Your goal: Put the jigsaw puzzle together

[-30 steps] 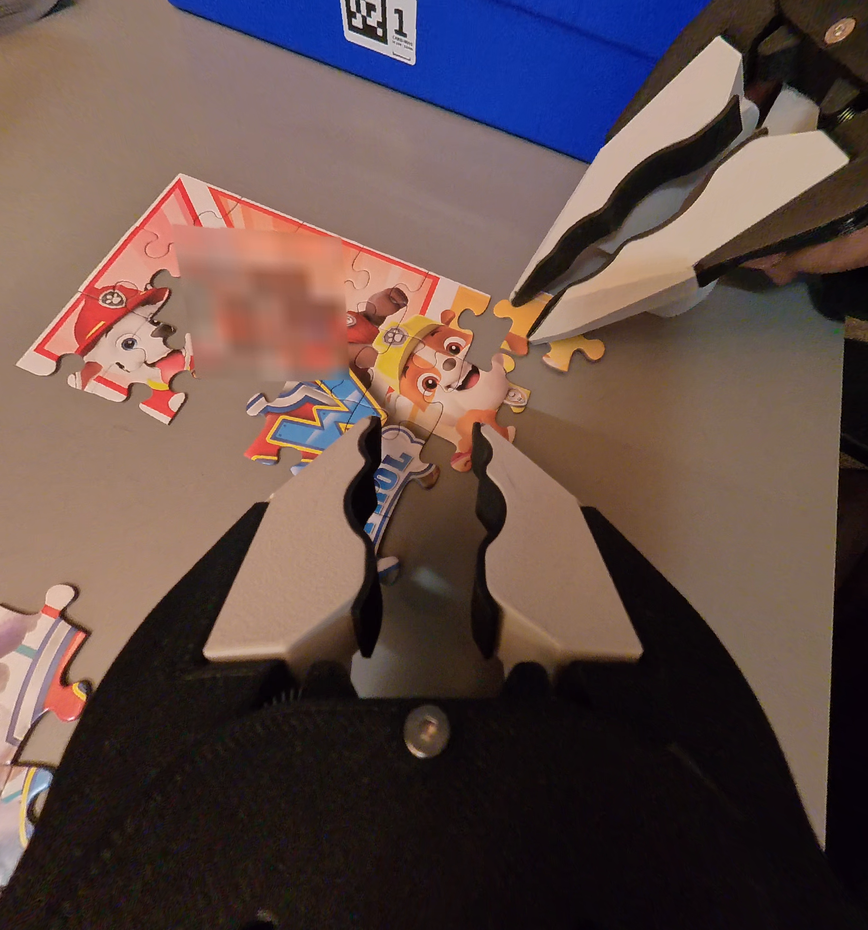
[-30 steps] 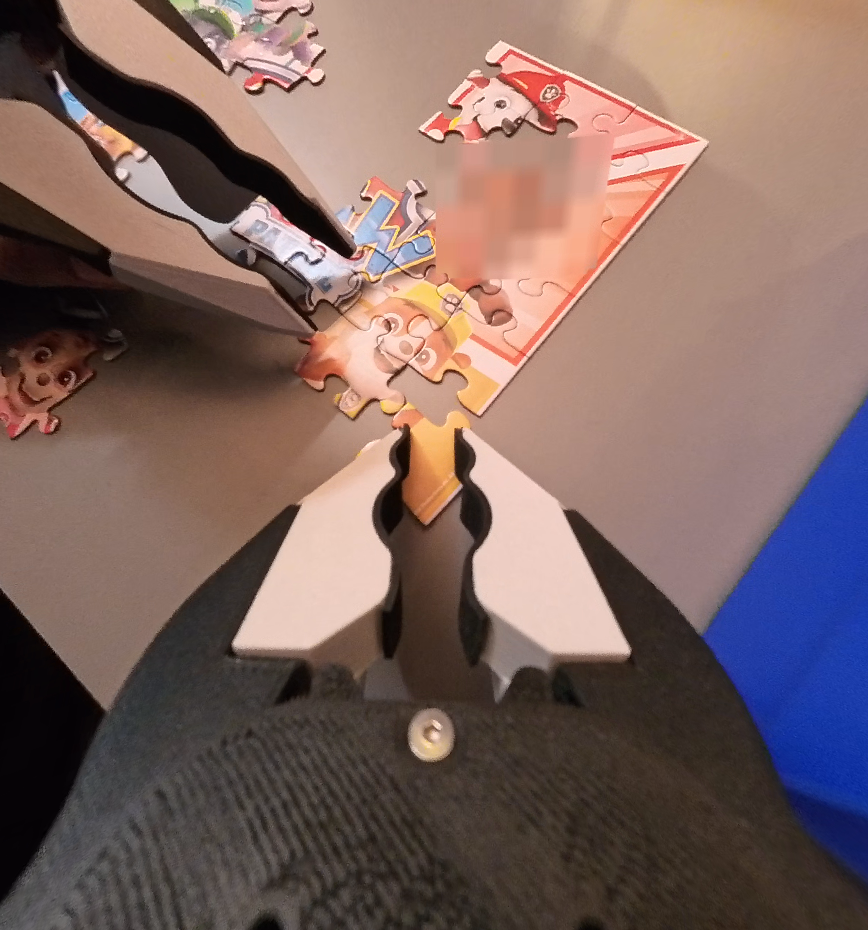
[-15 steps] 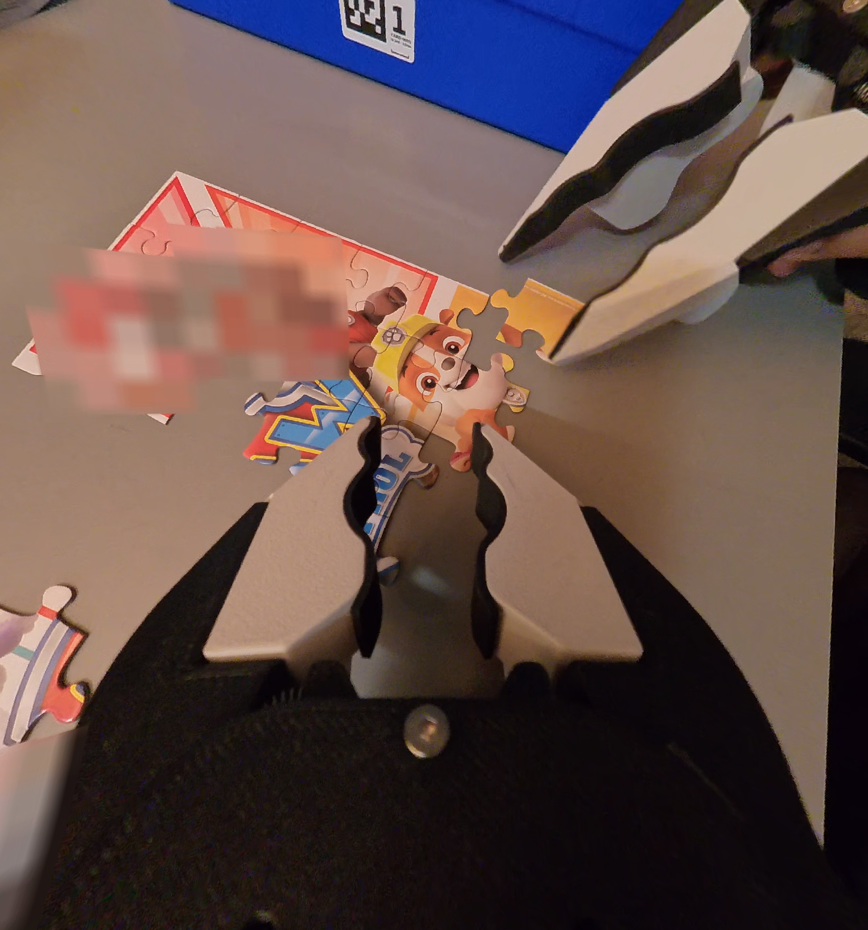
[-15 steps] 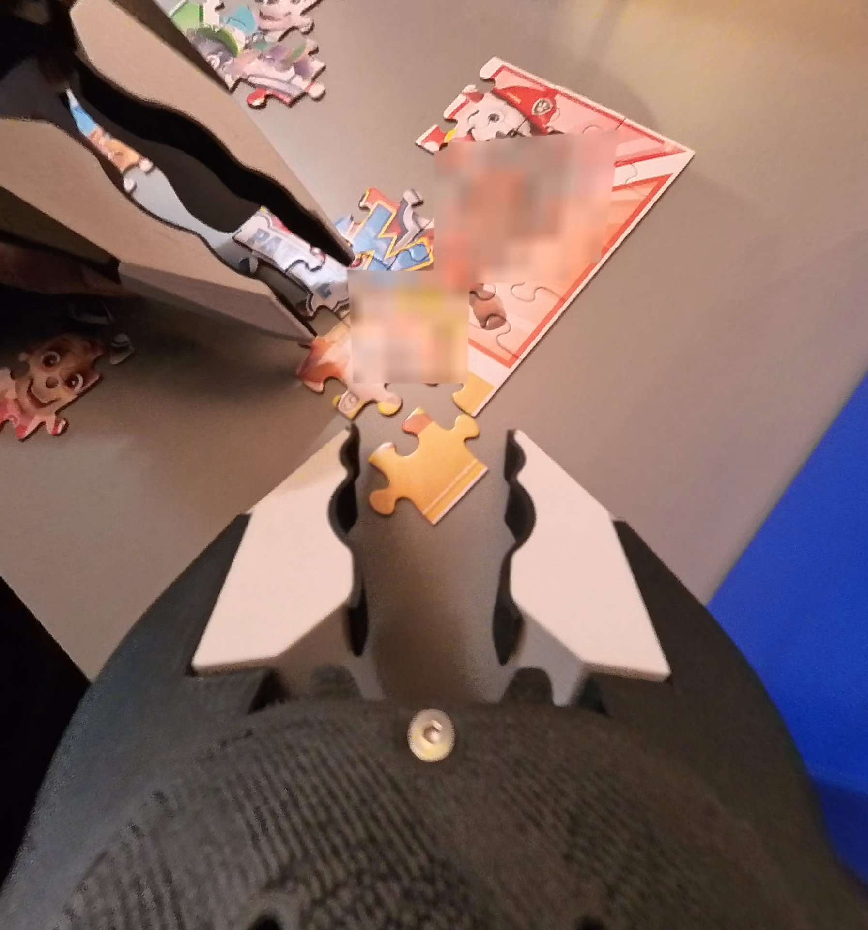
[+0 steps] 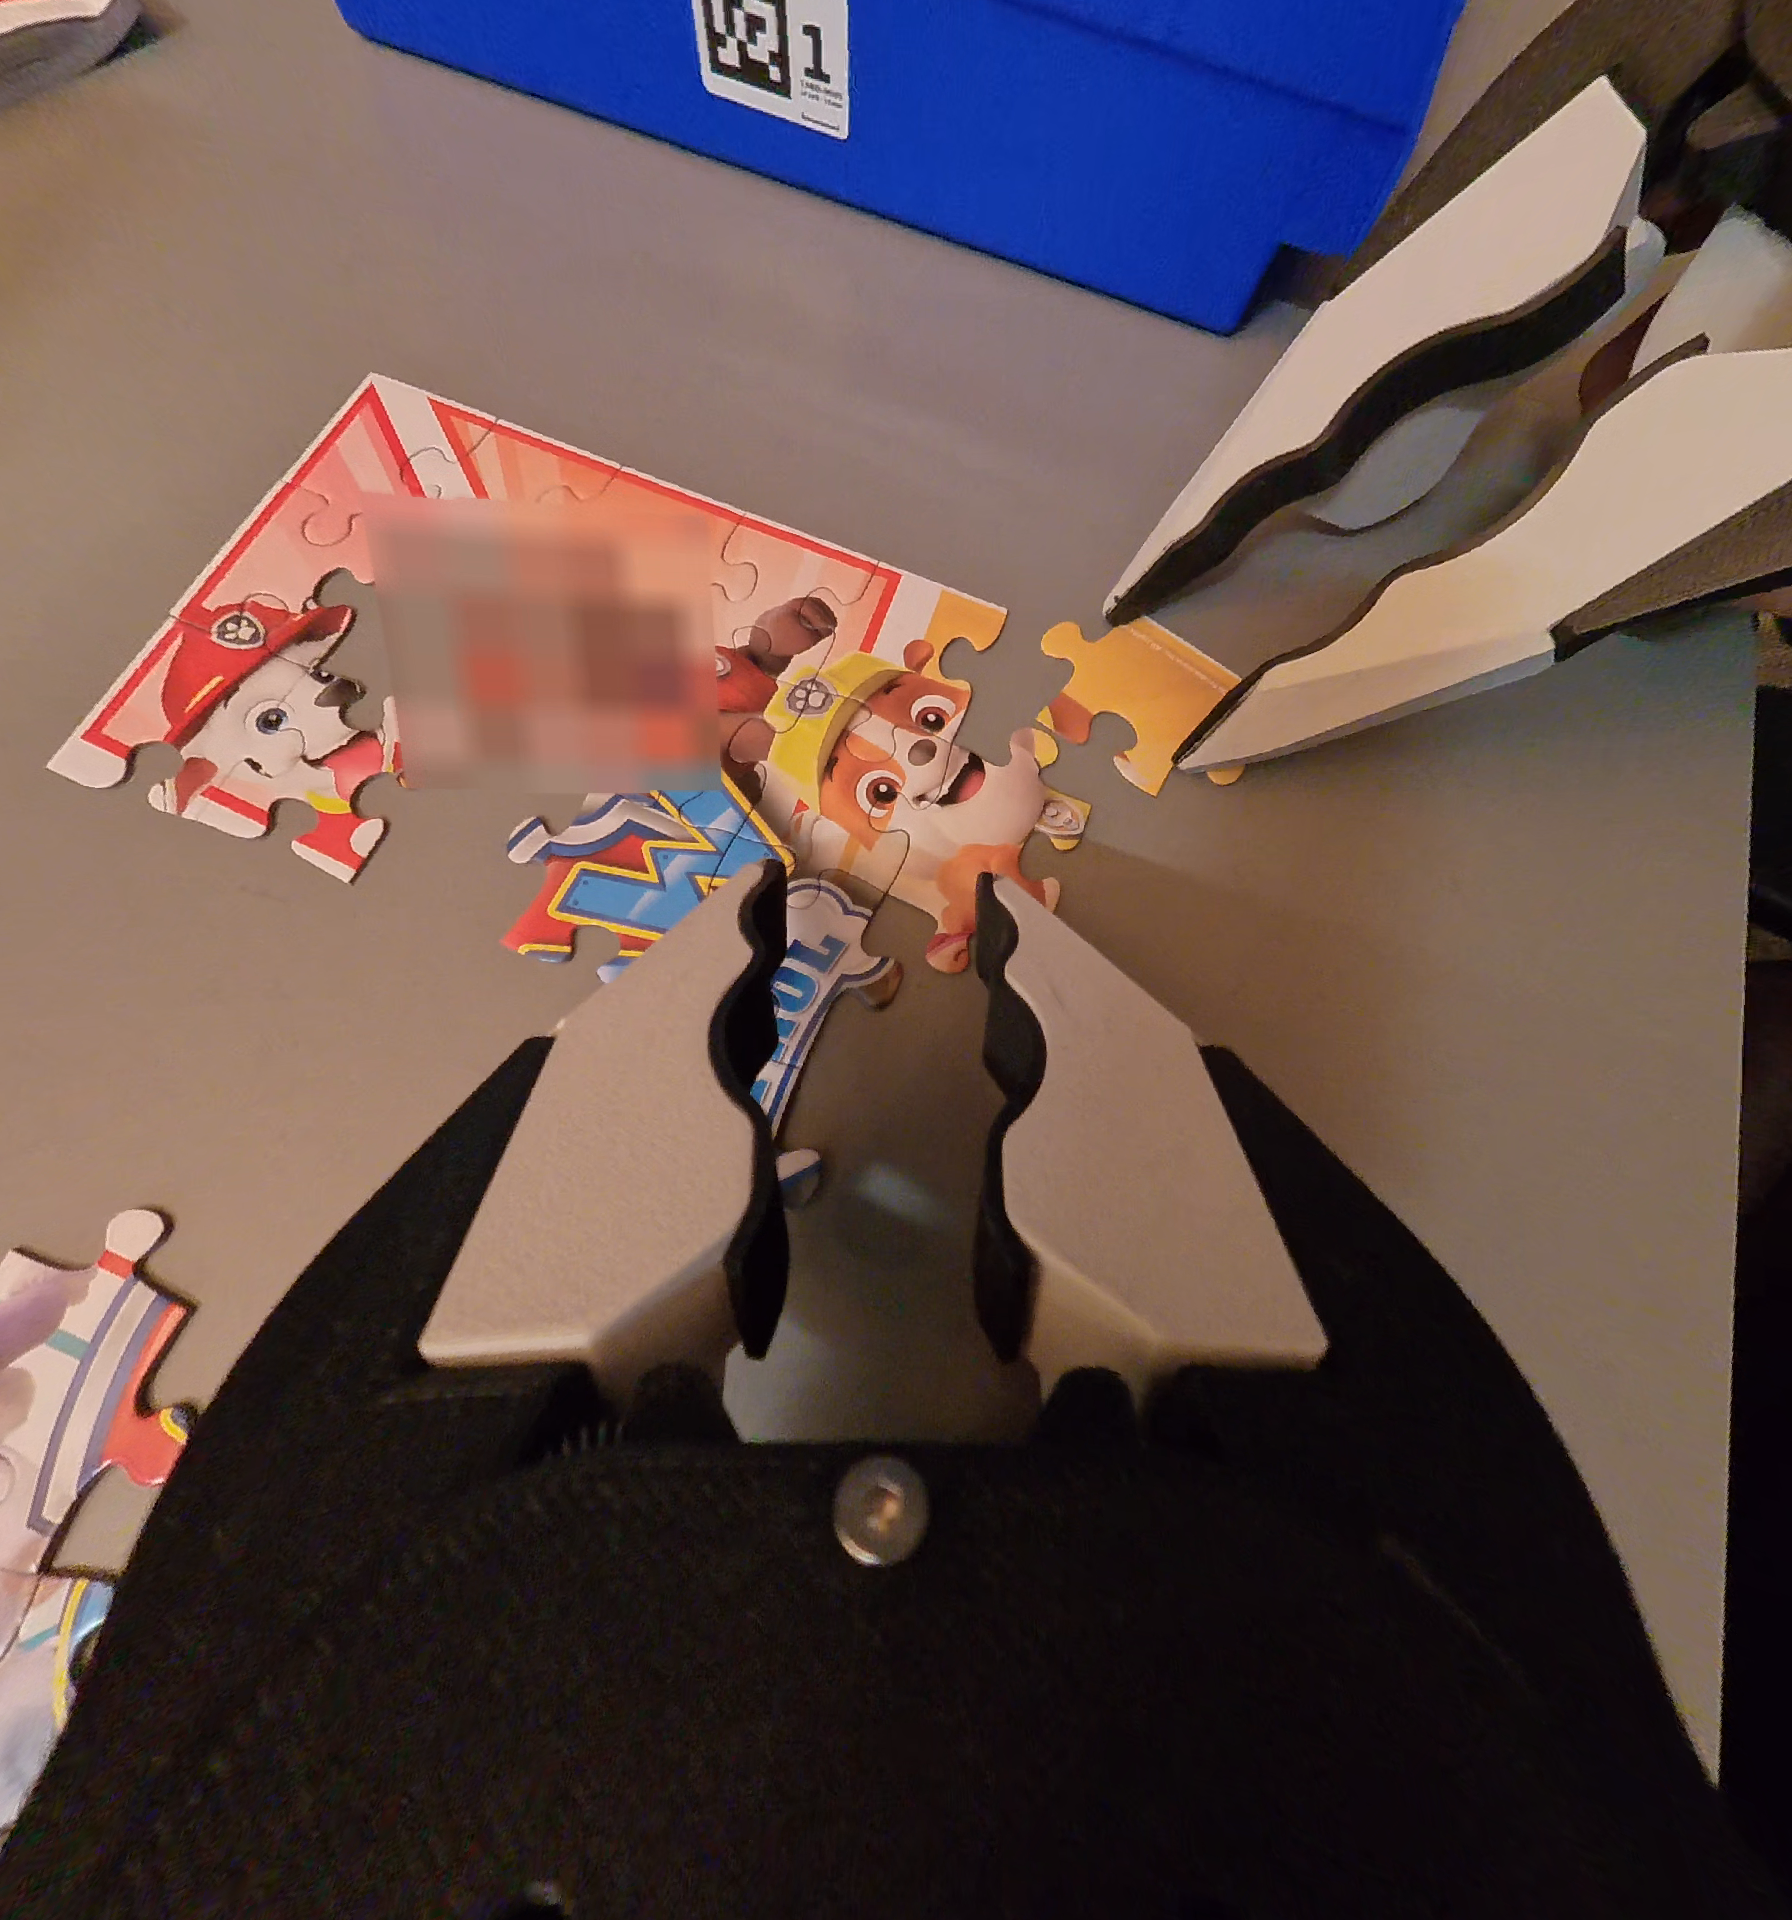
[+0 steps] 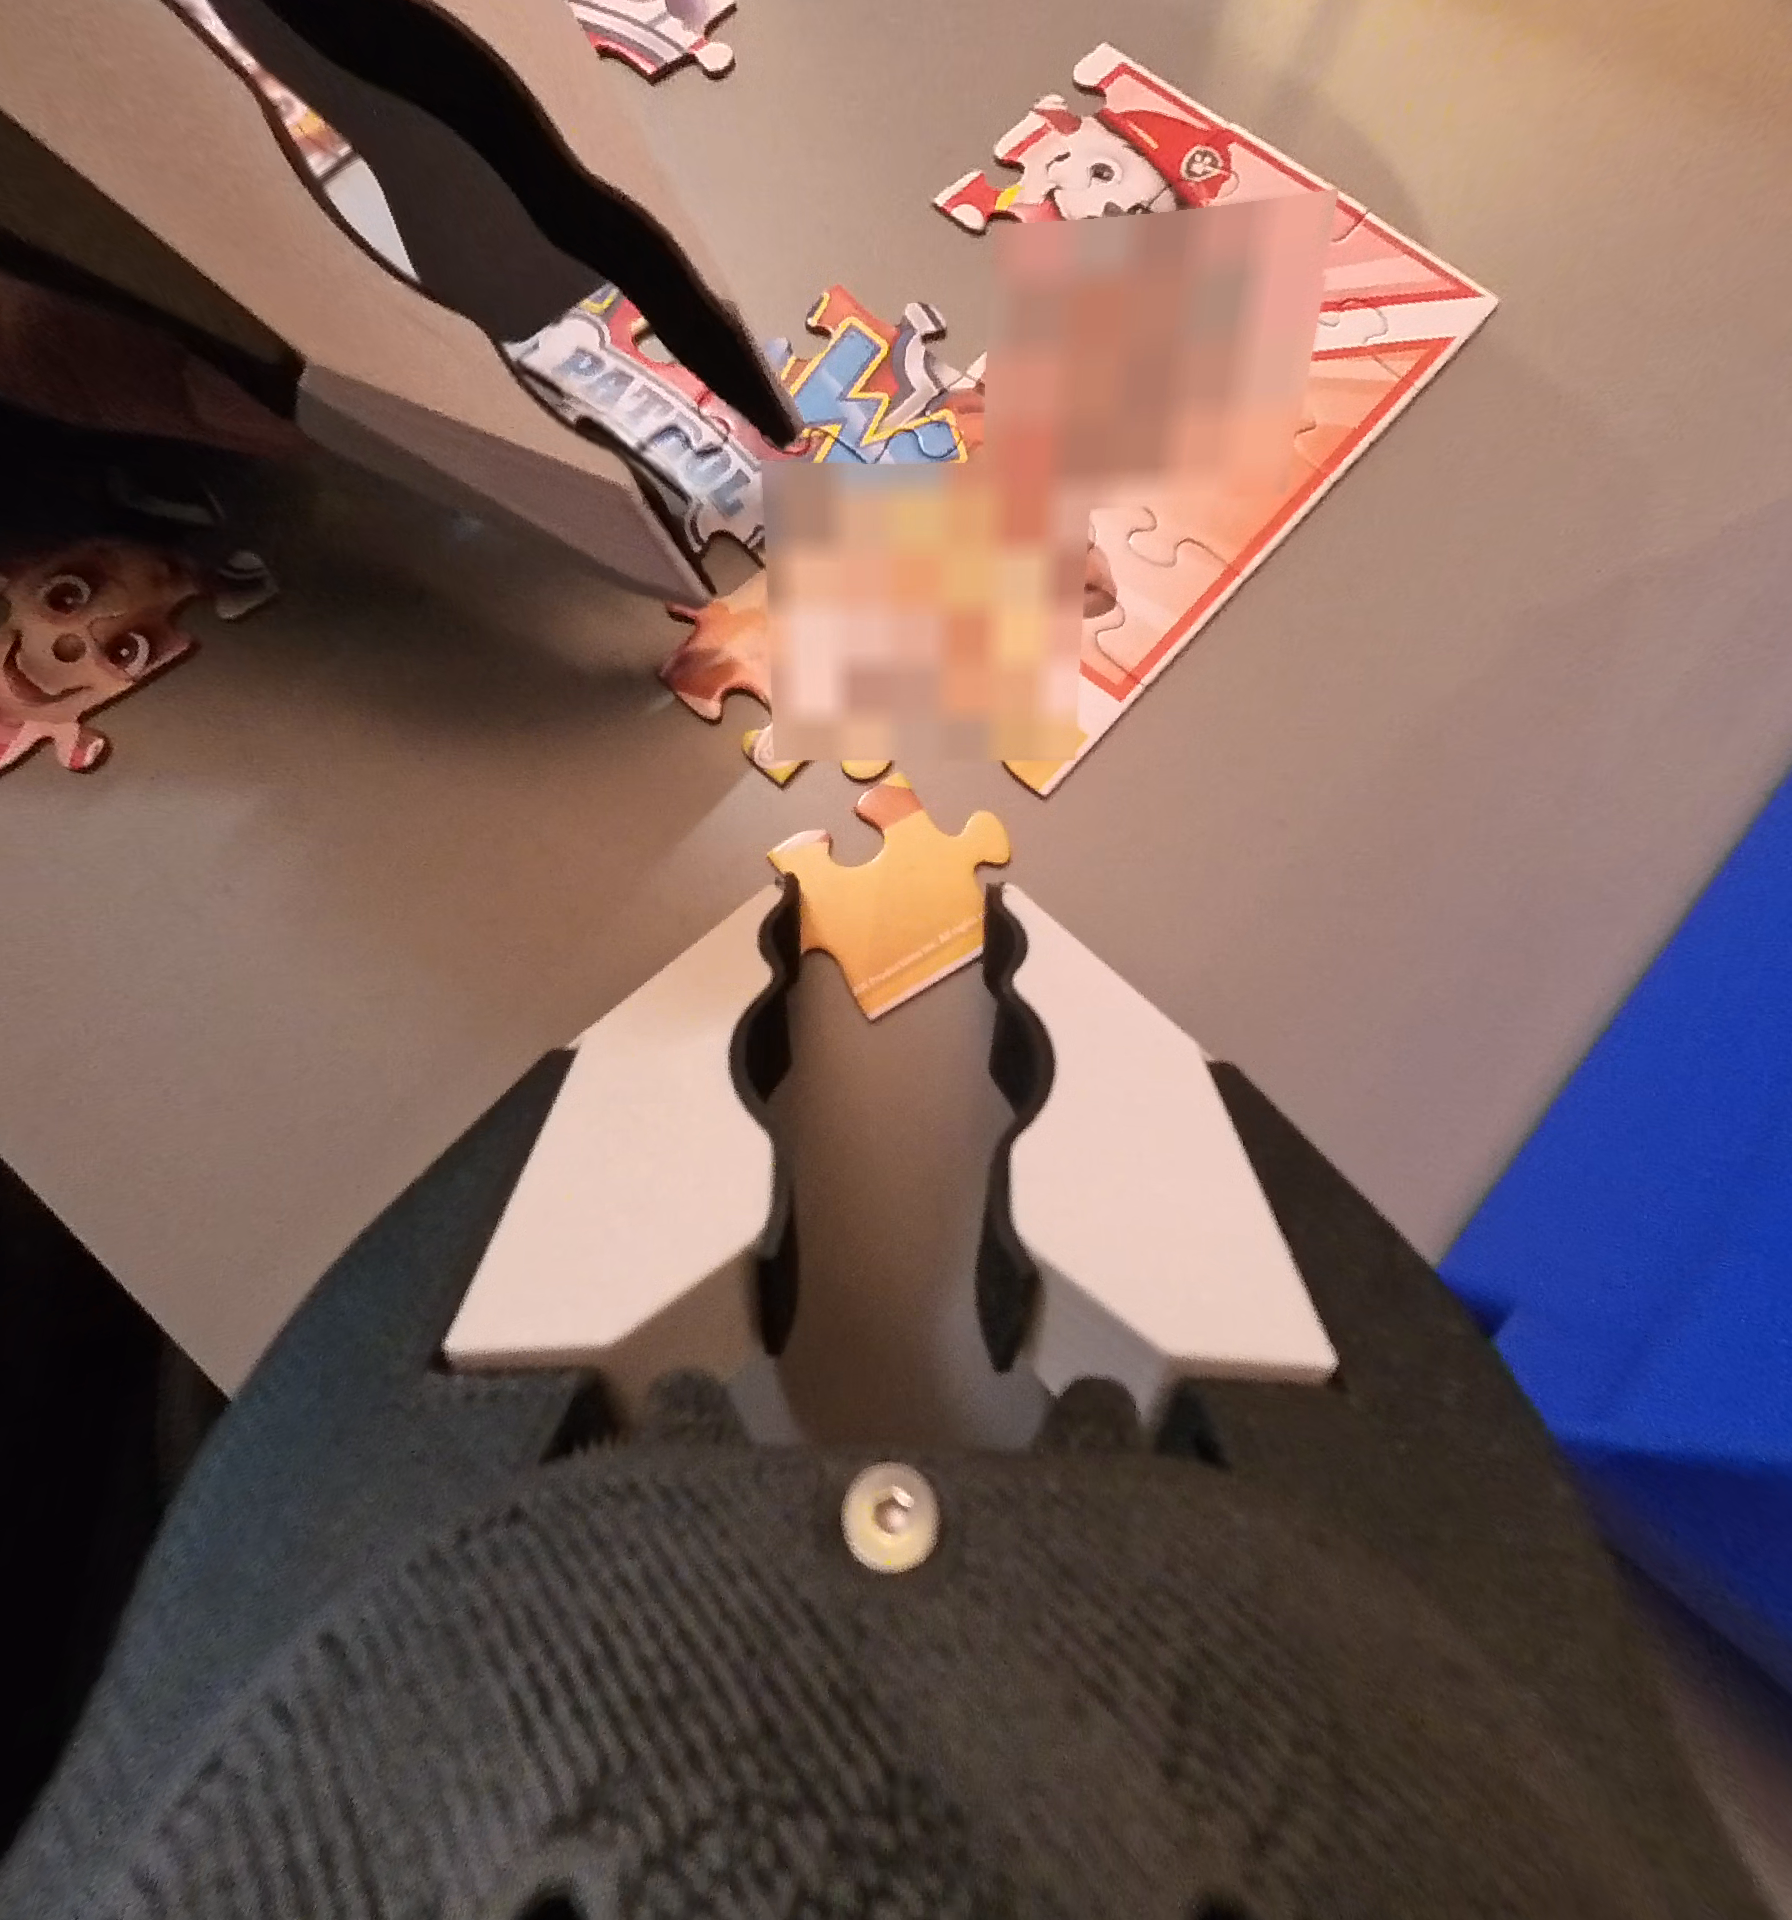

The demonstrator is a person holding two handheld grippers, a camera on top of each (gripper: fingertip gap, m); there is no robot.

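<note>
Right claw (image 6: 890, 904) | we found both pads pressing yellow puzzle piece (image 6: 897, 904) edges at 12 o'clock; thin, light, bendable | left claw (image 5: 876, 894) agape, empty, over assembled puzzle (image 5: 871, 727) on worktop (image 5: 1391, 1039).

Glossy printed cardboard puzzle pieces (image 5: 876, 748) on a smooth matt grey tabletop (image 5: 196, 312); glossy blue plastic box (image 5: 1027, 135).

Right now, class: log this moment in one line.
left gripper: open over joined puzzle | right gripper: closed on yellow puzzle piece | grey table, blue box
</note>
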